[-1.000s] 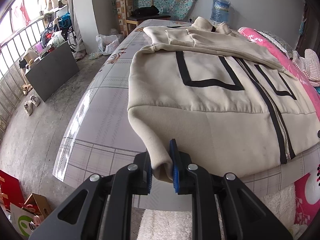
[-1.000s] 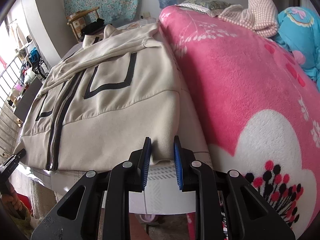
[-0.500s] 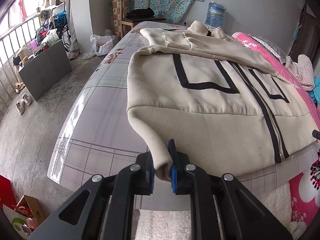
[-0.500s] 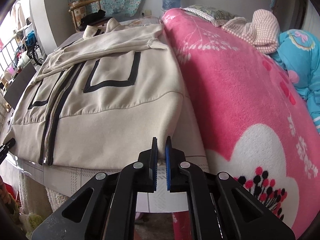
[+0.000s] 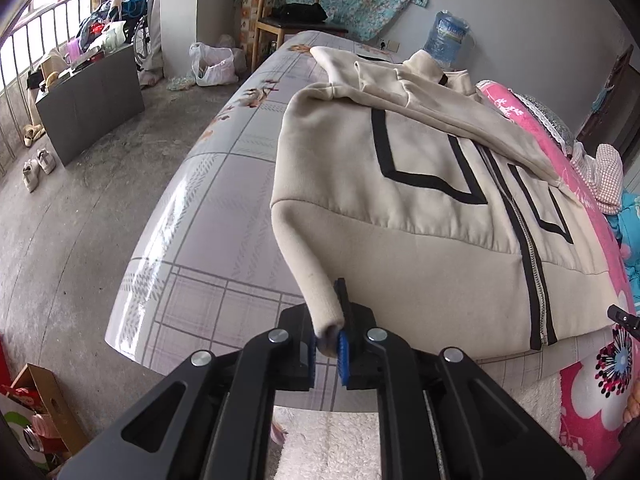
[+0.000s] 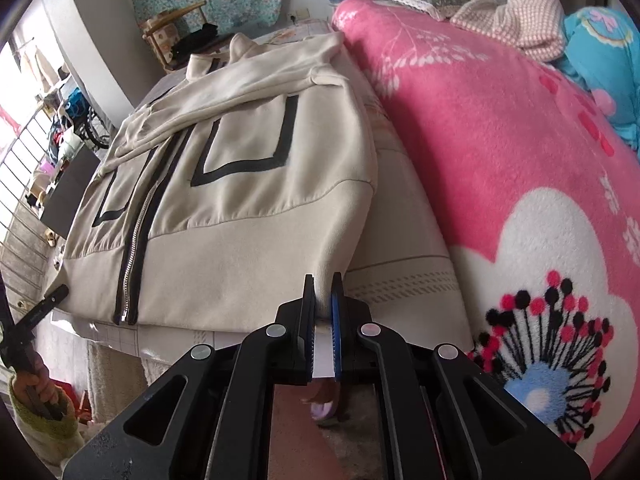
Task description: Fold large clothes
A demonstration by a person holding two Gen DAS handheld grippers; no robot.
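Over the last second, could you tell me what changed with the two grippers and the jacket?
The right gripper closed onto the jacket hem corner, which it only straddled before. The left gripper kept its clamp, and both corners now lift slightly. The jacket's body and folded sleeves stayed flat on the bed.

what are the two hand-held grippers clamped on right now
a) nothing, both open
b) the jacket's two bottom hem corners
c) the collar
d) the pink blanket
b: the left hand-held gripper and the right hand-held gripper each pinch a bottom hem corner of the cream jacket, lifted off the bed.
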